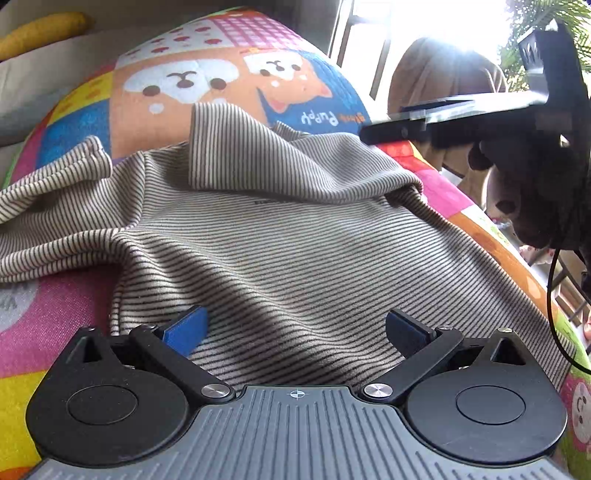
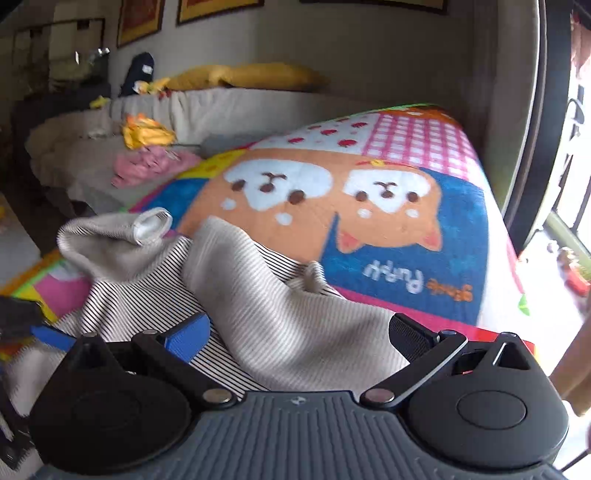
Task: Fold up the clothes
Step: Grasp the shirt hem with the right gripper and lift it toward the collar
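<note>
A striped shirt (image 1: 280, 236) lies rumpled on a colourful puppy-print blanket (image 1: 207, 81). The left tongs (image 1: 295, 332) and right tongs (image 2: 299, 336) both hover over the fabric, spread wide, grasping nothing.

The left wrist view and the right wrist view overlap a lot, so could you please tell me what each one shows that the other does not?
Only the left wrist view shows the right gripper from outside, reaching in from the right above the striped shirt, and a brown cloth by the window. Only the right wrist view shows the pink clothes, a yellow pillow, framed pictures and the shirt's open cuff. Both share the shirt, the puppy blanket and open fingers over the fabric.
</note>
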### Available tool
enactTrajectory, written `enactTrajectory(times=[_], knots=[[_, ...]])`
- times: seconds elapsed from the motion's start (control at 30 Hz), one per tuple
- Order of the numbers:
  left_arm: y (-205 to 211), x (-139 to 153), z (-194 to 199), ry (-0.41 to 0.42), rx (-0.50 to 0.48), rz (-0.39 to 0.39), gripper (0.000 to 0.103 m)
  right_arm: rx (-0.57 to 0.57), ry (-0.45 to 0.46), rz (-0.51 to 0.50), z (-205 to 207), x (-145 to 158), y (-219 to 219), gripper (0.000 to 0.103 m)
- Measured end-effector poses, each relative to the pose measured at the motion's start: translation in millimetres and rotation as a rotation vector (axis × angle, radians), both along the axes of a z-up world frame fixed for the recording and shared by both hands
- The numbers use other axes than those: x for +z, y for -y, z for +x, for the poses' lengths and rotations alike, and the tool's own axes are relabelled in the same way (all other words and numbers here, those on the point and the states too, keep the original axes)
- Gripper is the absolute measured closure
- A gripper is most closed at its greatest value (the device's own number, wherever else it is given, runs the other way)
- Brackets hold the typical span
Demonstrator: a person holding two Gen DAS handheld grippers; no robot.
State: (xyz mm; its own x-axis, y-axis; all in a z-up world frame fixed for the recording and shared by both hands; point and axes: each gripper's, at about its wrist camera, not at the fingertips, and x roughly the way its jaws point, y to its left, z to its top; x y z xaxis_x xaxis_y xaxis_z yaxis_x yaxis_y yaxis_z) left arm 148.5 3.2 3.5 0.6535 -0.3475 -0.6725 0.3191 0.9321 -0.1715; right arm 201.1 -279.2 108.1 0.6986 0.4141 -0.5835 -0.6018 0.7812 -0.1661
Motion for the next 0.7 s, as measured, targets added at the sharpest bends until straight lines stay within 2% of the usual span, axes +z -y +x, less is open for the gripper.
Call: enactTrajectory(times=[0.1,0.2,0.27,0.4,0.47,0.6,0.7], knots=[[0.7,2.0,1.3,-0.006,-0.007,0.004,0.0,-0.029,0.029,-0.166,-4.6,-25.9,4.3,0.0],[-1.6,11.6,5.3,-0.032,-0.036,-0.022,0.0,-0.053,0.08,-0.251,-10.0,-43.4,7.7,0.0],[-6.6,22.4,9.8,-0.02,-0.047,-0.067,0.0,-0.07,0.114,-0.303,-13.7,-54.6,10.1,0.0],[-14.6,47.4,35.5,0.062,0.036,-0.066,0.0,-0.114,0.095,-0.249,-10.9,-57.0,18.6,0.0],[-16.6,50.2,58.2,0.071,0.061,-0.073,0.0,-0.128,0.106,-0.233,-12.9,-59.3,20.0,0.0],[-14.3,37.1,102.0,0.053,0.103,-0.041,0.0,-0.161,0.097,-0.194,-15.4,-61.5,24.3,0.0],[-10.4,25.8,123.4,0.059,0.134,0.016,0.0,-0.186,0.043,-0.15,-8.9,-60.6,28.9,0.0]])
